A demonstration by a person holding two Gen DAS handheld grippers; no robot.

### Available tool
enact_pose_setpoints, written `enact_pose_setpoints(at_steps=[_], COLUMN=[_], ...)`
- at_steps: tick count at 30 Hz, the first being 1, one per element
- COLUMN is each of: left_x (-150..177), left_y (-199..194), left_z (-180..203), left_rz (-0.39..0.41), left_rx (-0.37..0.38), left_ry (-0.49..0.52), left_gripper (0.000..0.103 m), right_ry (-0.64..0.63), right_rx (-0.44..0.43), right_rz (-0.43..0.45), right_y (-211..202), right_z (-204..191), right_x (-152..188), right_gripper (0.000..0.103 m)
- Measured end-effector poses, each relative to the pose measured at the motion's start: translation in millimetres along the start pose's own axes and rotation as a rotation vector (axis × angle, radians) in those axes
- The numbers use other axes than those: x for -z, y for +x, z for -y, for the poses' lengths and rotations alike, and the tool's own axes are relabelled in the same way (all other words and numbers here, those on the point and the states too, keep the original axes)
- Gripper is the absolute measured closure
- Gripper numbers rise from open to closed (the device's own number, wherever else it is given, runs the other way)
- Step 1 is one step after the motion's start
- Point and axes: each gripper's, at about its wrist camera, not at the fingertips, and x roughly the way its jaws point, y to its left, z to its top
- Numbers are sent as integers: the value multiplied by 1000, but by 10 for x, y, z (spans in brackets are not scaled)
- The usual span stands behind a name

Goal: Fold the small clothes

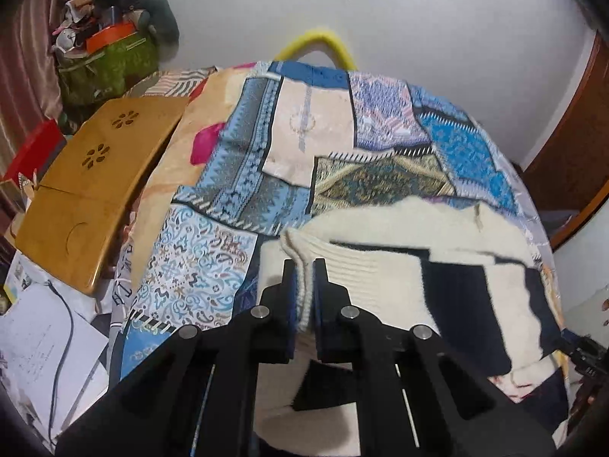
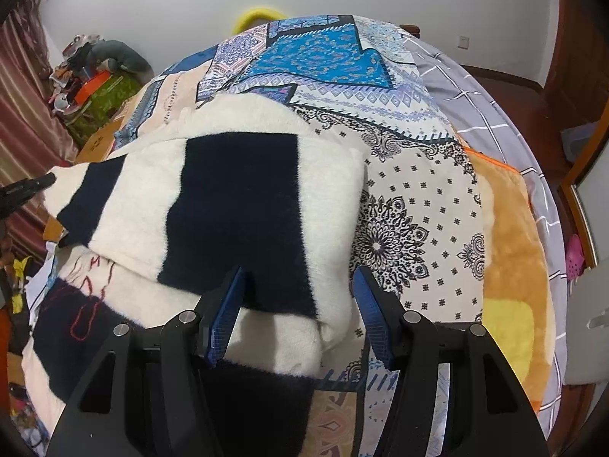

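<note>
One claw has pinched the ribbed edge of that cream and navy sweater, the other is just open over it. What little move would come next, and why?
Probably the left gripper carries the ribbed hem across the sweater to make a fold. It is shut on that edge, while the right gripper stands open over the fuzzy body, gripping nothing, and the garment lies only partly folded on the patterned bedspread.

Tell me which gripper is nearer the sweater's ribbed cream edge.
Left. The left gripper is shut on the ribbed edge of the sweater; the right gripper is open over a dark stripe, apart from that edge.

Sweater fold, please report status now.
Left gripper shut on sweater ribbed cuff. Right gripper open, straddling folded edge. Nothing in the way on quilt.
</note>
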Motion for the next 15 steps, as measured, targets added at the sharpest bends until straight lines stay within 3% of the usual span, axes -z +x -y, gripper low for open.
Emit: enact_pose_setpoints(at_steps=[8, 13, 15], left_x=[216, 310, 340], left_y=[305, 344, 331], left_z=[-176, -167, -174], left_rz=[-110, -161, -179], left_rx=[62, 4, -10], left_ry=[-72, -37, -22], left_gripper=[95, 92, 84], right_ry=[11, 29, 37], right_rx=[-7, -9, -10], right_rz=[-23, -36, -38], right_y=[13, -30, -59], right_z=[-62, -63, -61], right_x=[77, 146, 169], right_gripper=[40, 37, 36])
